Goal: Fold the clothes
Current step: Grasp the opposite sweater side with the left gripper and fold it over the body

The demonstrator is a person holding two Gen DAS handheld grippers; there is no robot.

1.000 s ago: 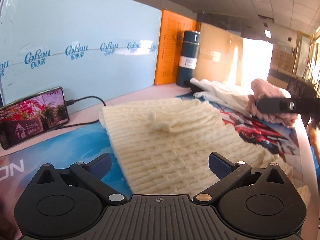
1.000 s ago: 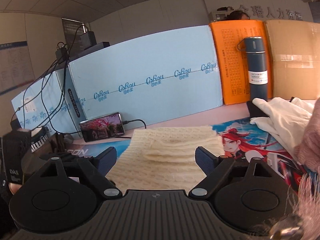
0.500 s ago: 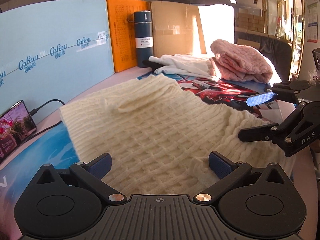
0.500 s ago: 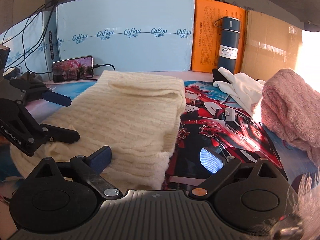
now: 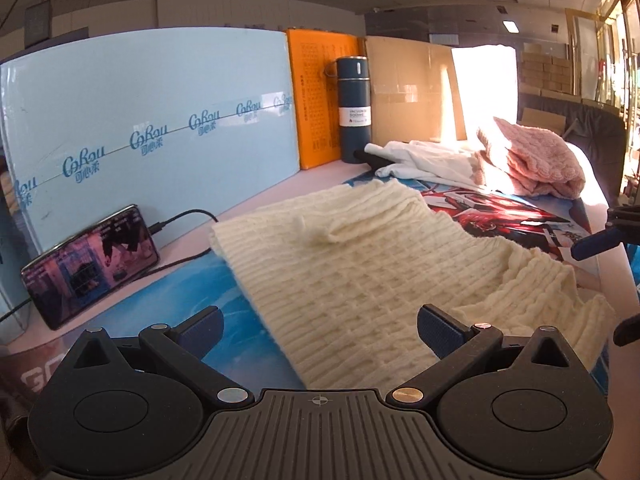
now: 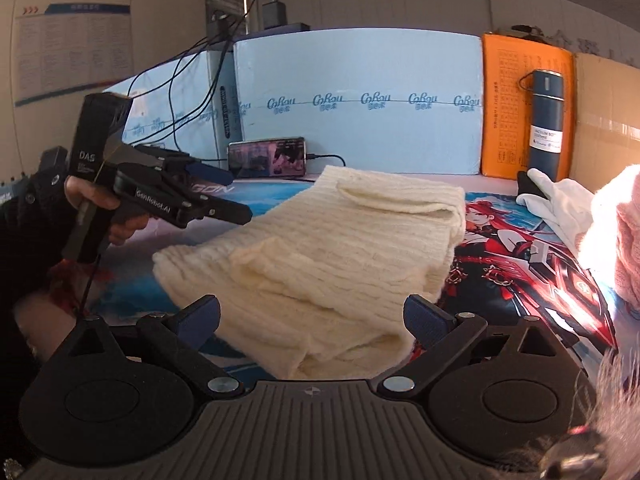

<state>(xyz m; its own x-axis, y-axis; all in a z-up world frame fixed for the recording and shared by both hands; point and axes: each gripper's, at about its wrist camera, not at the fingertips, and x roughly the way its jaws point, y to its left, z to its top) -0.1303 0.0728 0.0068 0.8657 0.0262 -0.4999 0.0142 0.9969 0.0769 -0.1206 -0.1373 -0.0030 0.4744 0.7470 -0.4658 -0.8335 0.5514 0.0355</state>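
Sweater (image 6: 340,248) lay folded on the worktop (image 5: 256,204). Both claws, left (image 5: 320,330) and right (image 6: 312,314), were spread wide above it; nothing was gripped.

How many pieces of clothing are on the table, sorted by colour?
Cream: 1, the cream knit sweater
White: 1, the white garment
Pink: 1, the pink knit
Total: 3

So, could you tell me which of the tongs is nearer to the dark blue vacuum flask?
Right, by a narrow margin. The right tongs sit at the cream knitted sweater's near edge, on the flask's side; the left tongs hover at the sweater's far-left side, near the phone.
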